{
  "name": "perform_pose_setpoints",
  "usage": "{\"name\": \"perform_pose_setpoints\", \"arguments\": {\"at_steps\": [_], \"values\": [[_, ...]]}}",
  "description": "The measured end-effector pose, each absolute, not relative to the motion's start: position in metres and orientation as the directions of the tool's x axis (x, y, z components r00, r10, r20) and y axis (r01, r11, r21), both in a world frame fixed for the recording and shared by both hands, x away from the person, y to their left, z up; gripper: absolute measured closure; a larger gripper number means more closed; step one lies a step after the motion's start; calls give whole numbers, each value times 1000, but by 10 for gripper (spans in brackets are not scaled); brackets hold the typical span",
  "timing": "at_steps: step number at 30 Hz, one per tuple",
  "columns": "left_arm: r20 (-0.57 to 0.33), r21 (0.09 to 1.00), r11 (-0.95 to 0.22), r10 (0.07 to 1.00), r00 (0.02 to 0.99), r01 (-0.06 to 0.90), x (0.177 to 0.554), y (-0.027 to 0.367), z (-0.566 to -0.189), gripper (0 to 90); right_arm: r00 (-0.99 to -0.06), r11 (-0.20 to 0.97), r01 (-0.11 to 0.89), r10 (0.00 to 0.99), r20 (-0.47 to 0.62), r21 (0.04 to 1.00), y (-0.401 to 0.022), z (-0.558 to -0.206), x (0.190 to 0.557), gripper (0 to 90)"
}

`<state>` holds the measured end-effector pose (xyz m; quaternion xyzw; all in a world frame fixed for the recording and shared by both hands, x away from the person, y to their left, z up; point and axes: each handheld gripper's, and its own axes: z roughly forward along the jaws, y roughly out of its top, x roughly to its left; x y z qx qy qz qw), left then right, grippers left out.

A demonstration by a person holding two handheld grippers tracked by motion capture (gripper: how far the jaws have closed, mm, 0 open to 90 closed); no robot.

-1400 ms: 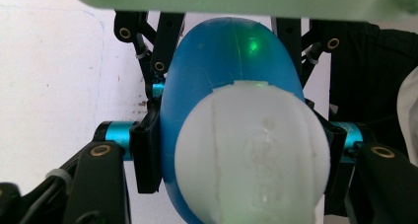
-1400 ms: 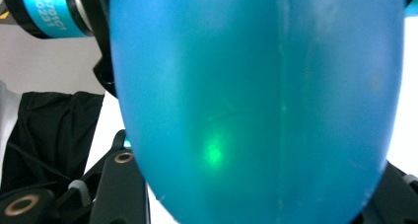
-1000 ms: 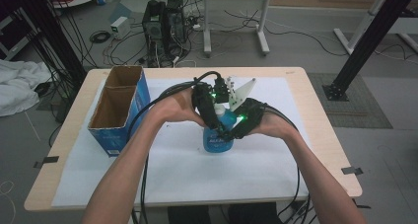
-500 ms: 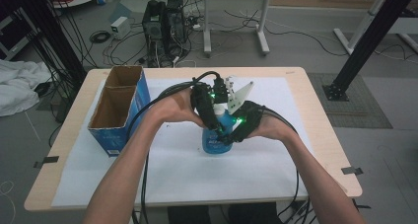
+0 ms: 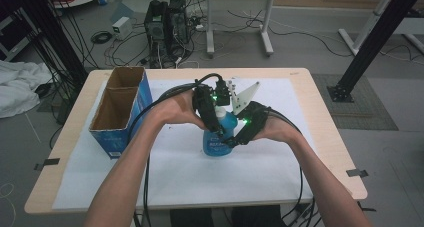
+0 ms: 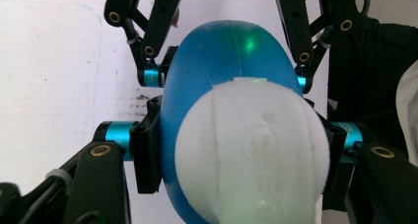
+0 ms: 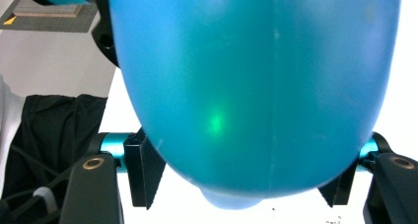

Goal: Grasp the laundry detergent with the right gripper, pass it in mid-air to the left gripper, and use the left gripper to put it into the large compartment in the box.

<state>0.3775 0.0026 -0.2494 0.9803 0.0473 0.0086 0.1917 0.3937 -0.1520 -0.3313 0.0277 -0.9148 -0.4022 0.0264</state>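
Blue bottle (image 5: 218, 139) stands upright on the white sheet (image 5: 190, 177) that covers the counter (image 5: 70, 137), about mid-counter, to the right of the open cardboard box (image 5: 120, 109). Bottle is translucent blue plastic with a white rounded top (image 6: 251, 150) and a printed label low on the body; liquid level cannot be read. Left hand-held gripper (image 5: 210, 114) comes in from above and is clenched on the upper part, its pads (image 6: 146, 152) pressed against both flanks at the join of white top and blue shoulder. Right hand-held gripper (image 5: 239, 134) sits low at the bottle's right side; its jaws have just been opening, the body is between them, and in the right gripper view the pads (image 7: 143, 172) stand at the flanks without clearly pressing, so I read it as released. Handling judgement: a stiff moulded body with some give if squeezed mid-wall; smooth, curved and glossy, so likely to slip or rotate in flat pads. Weight probably moderate if filled, and bottom-heavy. Not fragile, though the white top may turn or pop under side load. Best hold: the neck and shoulder just under the white top, where the narrowing keeps pads from sliding upward; a second hold low on the broad faces steadies it.
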Motion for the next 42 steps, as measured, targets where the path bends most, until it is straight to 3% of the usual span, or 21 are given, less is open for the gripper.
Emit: {"name": "perform_pose_setpoints", "arguments": {"at_steps": [2, 6, 9, 15, 19, 22, 25, 32, 42], "values": [[-5, 385, -919, 95, 995, 90, 377, 2, -249, 383, -996, 680, -51, -86, 10, 731, -152, -332, 395, 305], [-3, 376, -923, 87, 996, 81, 377, 2, -249, 384, -996, 690, 1, -63, 62, 723, -152, -331, 391, 285], [-6, 375, -922, 98, 995, 93, 377, 3, -249, 383, -998, 689, -47, -69, 1, 723, -154, -330, 394, 265], [-2, 384, -917, 113, 994, 105, 377, 9, -246, 383, -998, 721, -8, -45, 36, 693, -160, -325, 389, 229], [-3, 378, -920, 116, 993, 109, 378, 16, -238, 383, -1000, 744, -13, -18, 1, 668, -166, -322, 387, 225], [0, 380, -916, 137, 991, 127, 378, 23, -228, 383, -1000, 765, 1, -2, 4, 644, -173, -321, 385, 222], [-4, 382, -911, 167, 986, 156, 378, 29, -220, 383, -998, 799, 21, 53, -35, 602, -185, -318, 383, 129], [44, 367, -905, 246, 968, 213, 382, 58, -177, 383, -988, 816, 71, 138, -74, 573, -215, -312, 378, 129], [63, 372, -873, 362, 930, 314, 389, 92, -130, 383, -974, 859, 92, 183, -134, 504, -232, -313, 370, 129]]}}
